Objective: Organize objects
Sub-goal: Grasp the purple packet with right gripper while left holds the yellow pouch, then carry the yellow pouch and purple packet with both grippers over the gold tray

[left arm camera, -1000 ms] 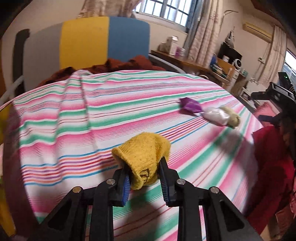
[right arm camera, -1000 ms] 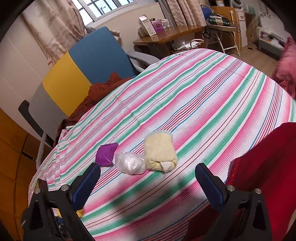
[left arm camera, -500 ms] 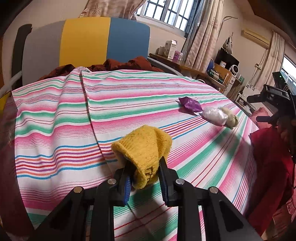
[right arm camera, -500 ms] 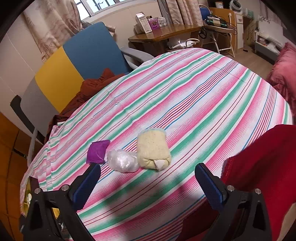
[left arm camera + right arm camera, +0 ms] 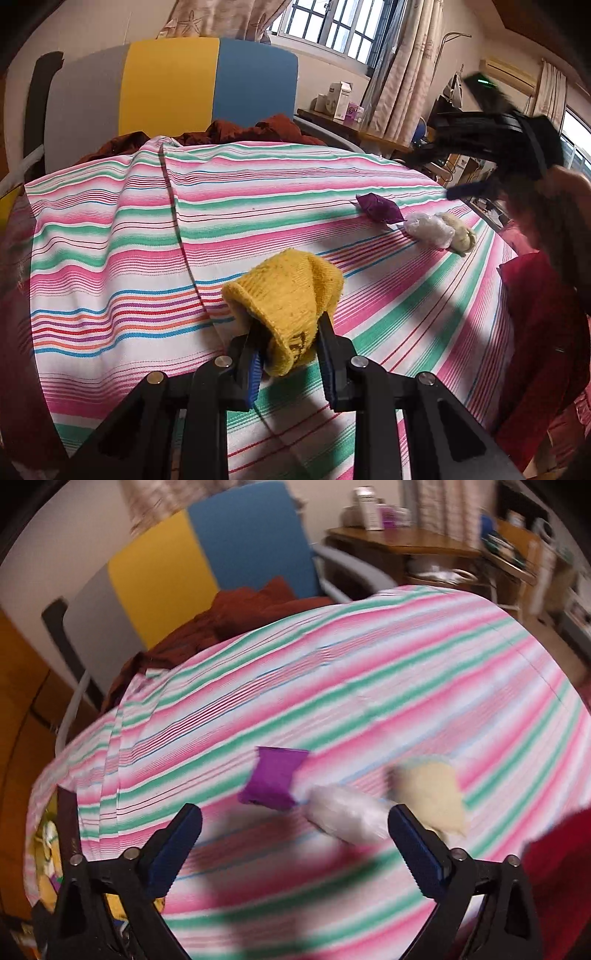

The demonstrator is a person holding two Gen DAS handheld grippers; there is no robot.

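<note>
My left gripper (image 5: pixel 290 349) is shut on a yellow knitted sock (image 5: pixel 286 295), held just above the striped cloth (image 5: pixel 110 229). Farther right on the cloth lie a purple packet (image 5: pixel 380 208), a crumpled clear plastic bag (image 5: pixel 428 230) and a cream rolled sock (image 5: pixel 460 236). In the right wrist view my right gripper (image 5: pixel 295 834) hangs above the cloth with its jaws wide and closing, nothing pressed between them. The purple packet (image 5: pixel 275 779) lies just ahead of the gap, the plastic bag (image 5: pixel 347 818) sits by the right finger and the cream sock (image 5: pixel 432 797) beyond it.
A chair with grey, yellow and blue panels (image 5: pixel 166 88) stands behind the table with dark red cloth (image 5: pixel 229 133) draped on it. A red garment (image 5: pixel 543 339) lies at the table's right edge. A wooden desk (image 5: pixel 406 546) with boxes stands by the window.
The right gripper has swung left over the cloth, so the packet, bag and cream sock now sit to the right in its blurred view, and its jaws have narrowed slightly. The left gripper keeps still.
</note>
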